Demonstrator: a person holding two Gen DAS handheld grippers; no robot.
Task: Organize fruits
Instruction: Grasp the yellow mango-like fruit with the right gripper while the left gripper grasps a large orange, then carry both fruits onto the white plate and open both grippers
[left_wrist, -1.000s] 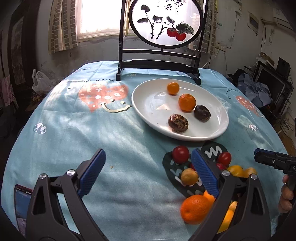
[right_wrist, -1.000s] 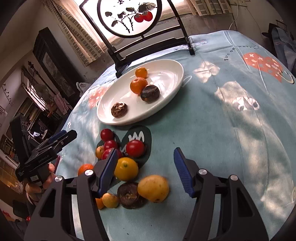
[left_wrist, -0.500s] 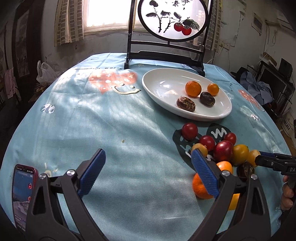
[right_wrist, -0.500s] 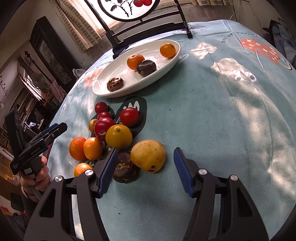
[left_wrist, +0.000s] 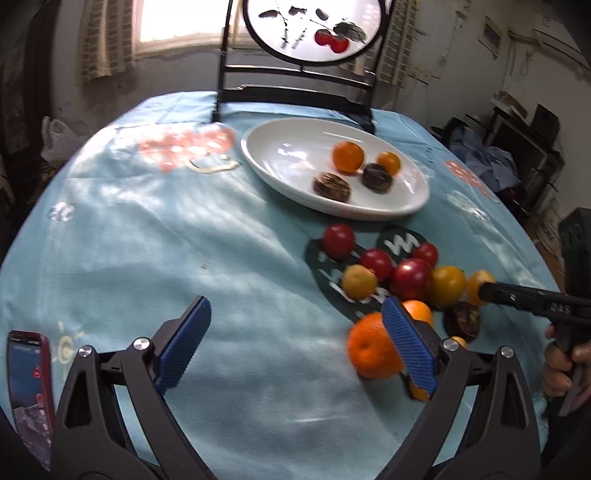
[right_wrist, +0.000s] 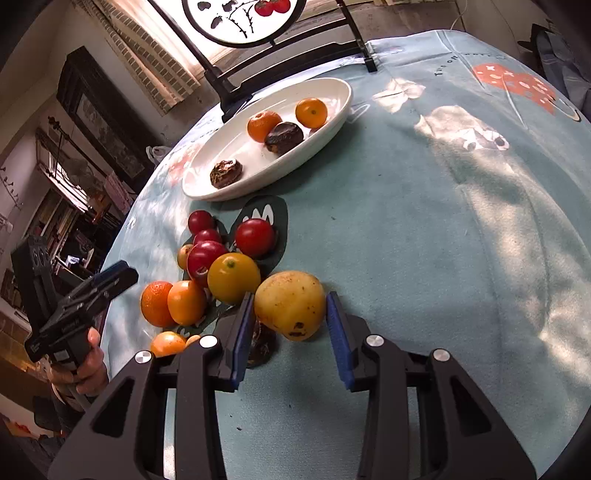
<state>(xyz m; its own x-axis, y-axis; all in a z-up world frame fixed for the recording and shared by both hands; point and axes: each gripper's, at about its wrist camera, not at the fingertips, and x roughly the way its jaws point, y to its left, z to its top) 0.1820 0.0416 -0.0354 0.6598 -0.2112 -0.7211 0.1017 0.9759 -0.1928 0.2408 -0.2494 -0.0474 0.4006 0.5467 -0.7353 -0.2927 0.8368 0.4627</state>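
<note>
A white oval plate (left_wrist: 295, 155) (right_wrist: 229, 155) holds two oranges and two dark brown fruits. A pile of red, yellow and orange fruits (left_wrist: 399, 280) (right_wrist: 221, 266) lies on the blue tablecloth in front of it. My right gripper (right_wrist: 290, 314) has closed in around a yellow mango (right_wrist: 291, 304) at the pile's near edge; both pads touch its sides. My left gripper (left_wrist: 295, 339) is open and empty above the cloth, its right finger beside a large orange (left_wrist: 371, 347). The right gripper's tip also shows in the left wrist view (left_wrist: 491, 291).
A black stand with a round painted panel (left_wrist: 295, 92) rises behind the plate. A red phone (left_wrist: 27, 373) lies at the table's near left edge. Chairs, clothes and clutter surround the round table.
My right gripper moved forward and narrowed onto the yellow mango. My left gripper shifted a little, so the plate and fruit pile now sit further right in its view; it stays open.
</note>
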